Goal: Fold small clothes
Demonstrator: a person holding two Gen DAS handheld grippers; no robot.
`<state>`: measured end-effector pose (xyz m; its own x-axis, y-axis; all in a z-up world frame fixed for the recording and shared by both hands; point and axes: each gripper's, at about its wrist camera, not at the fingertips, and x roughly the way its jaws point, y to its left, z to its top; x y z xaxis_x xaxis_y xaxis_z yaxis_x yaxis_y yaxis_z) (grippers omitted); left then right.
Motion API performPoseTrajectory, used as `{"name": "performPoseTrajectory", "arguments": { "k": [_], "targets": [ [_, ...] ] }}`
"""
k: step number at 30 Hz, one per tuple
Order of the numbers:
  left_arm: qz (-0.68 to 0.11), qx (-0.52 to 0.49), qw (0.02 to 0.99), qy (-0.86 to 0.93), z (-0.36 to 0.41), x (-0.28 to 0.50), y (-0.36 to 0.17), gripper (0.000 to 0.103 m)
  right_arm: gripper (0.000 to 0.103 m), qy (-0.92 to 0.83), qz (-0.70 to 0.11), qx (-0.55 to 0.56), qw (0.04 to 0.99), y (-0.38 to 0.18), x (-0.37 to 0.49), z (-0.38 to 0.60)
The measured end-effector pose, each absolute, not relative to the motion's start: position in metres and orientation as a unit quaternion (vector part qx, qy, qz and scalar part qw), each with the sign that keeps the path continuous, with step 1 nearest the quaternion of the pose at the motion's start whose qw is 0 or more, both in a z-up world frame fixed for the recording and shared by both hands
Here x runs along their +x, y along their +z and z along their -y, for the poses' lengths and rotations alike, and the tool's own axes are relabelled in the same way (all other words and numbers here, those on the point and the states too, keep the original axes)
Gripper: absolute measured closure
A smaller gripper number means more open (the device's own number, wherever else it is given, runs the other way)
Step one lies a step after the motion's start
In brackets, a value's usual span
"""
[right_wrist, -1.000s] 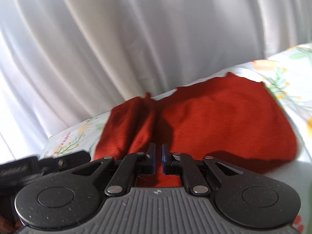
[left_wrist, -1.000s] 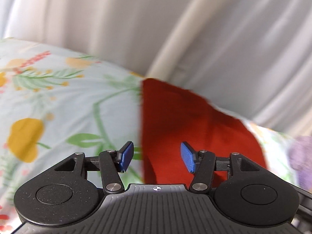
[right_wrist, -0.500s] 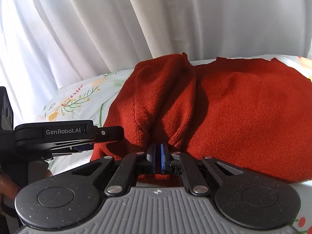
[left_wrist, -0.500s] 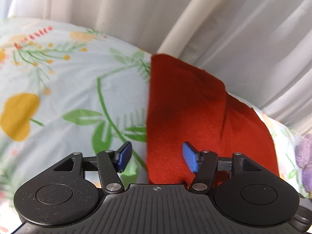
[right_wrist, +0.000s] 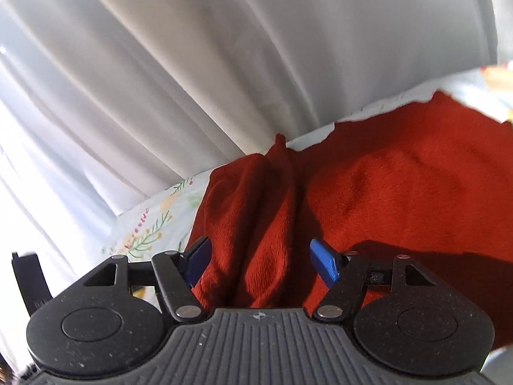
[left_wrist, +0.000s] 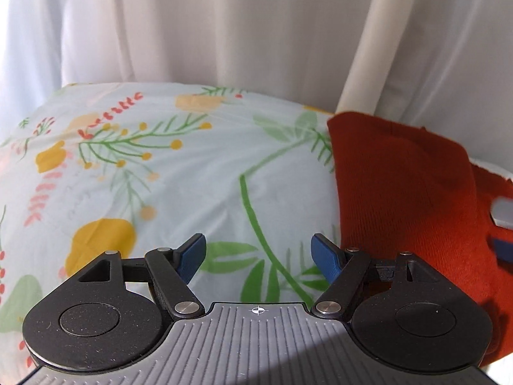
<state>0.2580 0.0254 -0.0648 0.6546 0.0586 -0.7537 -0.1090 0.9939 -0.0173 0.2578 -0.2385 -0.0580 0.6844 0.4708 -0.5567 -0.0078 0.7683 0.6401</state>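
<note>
A red knitted garment (right_wrist: pixel 384 192) lies on a floral sheet, with a bunched fold (right_wrist: pixel 256 224) of it rising on its left side. My right gripper (right_wrist: pixel 259 261) is open, its blue pads either side of that fold, holding nothing. In the left wrist view the garment (left_wrist: pixel 407 199) lies at the right. My left gripper (left_wrist: pixel 258 258) is open and empty over the bare floral sheet (left_wrist: pixel 192 176), just left of the garment's edge. Part of the right gripper (left_wrist: pixel 501 224) shows blurred at that view's right edge.
White curtains (left_wrist: pixel 224 25) hang close behind the sheet, with a pale pole (left_wrist: pixel 375 41) among them. The left gripper's dark body (right_wrist: pixel 30 282) shows at the left edge of the right wrist view.
My right gripper has opened and let go of the red fold it was pinching. My left gripper has shifted left, off the garment and over the floral sheet.
</note>
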Motion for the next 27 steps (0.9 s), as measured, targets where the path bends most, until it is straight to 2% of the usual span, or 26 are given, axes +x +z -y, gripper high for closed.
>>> {"name": "performPoseTrajectory", "arguments": {
  "k": [4, 6, 7, 10, 11, 12, 21, 24, 27],
  "targets": [
    [-0.419, -0.04, 0.906, 0.042, -0.022, 0.253, -0.073, 0.025, 0.037, 0.158, -0.39, 0.363, 0.831, -0.073, 0.283, 0.237],
    [-0.418, -0.036, 0.907, 0.044, -0.022, 0.253, -0.073, 0.025, 0.052, 0.16, -0.393, 0.353, 0.834, -0.074, 0.289, 0.231],
    [-0.418, -0.036, 0.907, 0.044, -0.022, 0.253, -0.073, 0.025, 0.054, 0.158, -0.395, 0.342, 0.838, -0.074, 0.291, 0.227],
    [-0.418, -0.037, 0.907, 0.044, -0.022, 0.254, -0.072, 0.025, 0.072, 0.152, -0.393, 0.32, 0.849, -0.073, 0.294, 0.22],
    [-0.418, -0.038, 0.907, 0.044, -0.022, 0.254, -0.072, 0.025, 0.083, 0.15, -0.392, 0.317, 0.851, -0.073, 0.294, 0.219],
    [-0.418, -0.037, 0.907, 0.044, -0.022, 0.254, -0.072, 0.025, 0.086, 0.151, -0.391, 0.316, 0.851, -0.072, 0.294, 0.22],
    [-0.409, -0.045, 0.911, 0.038, -0.018, 0.249, -0.054, 0.025, 0.093, 0.093, -0.337, 0.116, 0.93, -0.03, 0.266, 0.184],
    [-0.4, -0.053, 0.915, 0.008, -0.005, 0.247, -0.046, 0.023, 0.095, 0.06, -0.304, 0.086, 0.947, -0.011, 0.244, 0.192],
    [-0.404, -0.04, 0.914, -0.019, 0.02, 0.25, -0.048, 0.023, 0.095, 0.035, -0.303, 0.081, 0.949, -0.008, 0.227, 0.216]
  ]
}}
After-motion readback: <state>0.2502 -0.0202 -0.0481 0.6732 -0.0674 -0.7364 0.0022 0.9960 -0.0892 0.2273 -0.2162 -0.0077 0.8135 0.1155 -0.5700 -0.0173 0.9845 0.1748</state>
